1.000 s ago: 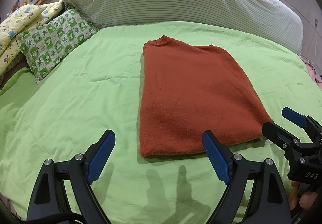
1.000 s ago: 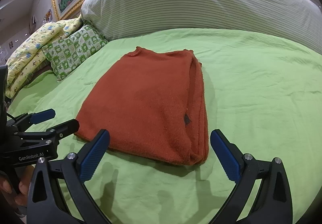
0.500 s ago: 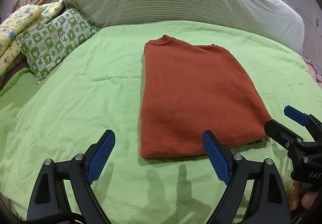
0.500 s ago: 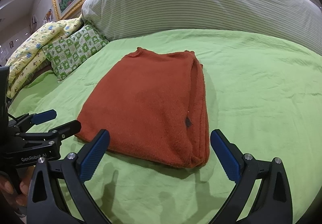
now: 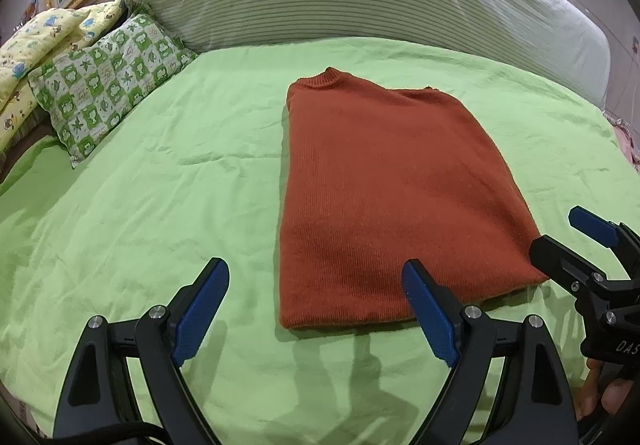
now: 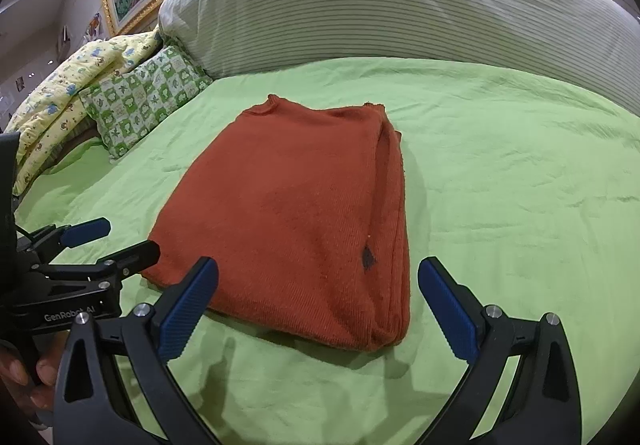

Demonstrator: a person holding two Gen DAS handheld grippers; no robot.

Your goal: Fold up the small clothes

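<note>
Left gripper [image 5: 316,309] and right gripper [image 6: 318,301] — both held low, side by side, jaws spread wide, nothing between the blue pads [image 6: 188,311].

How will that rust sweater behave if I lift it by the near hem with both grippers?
The rust sweater is soft knit, so it will likely sag between the left gripper and right gripper. Stacked layers show along its right edge, so they may slide apart. It probably drags on the wrinkled green sheet rather than gliding.
</note>
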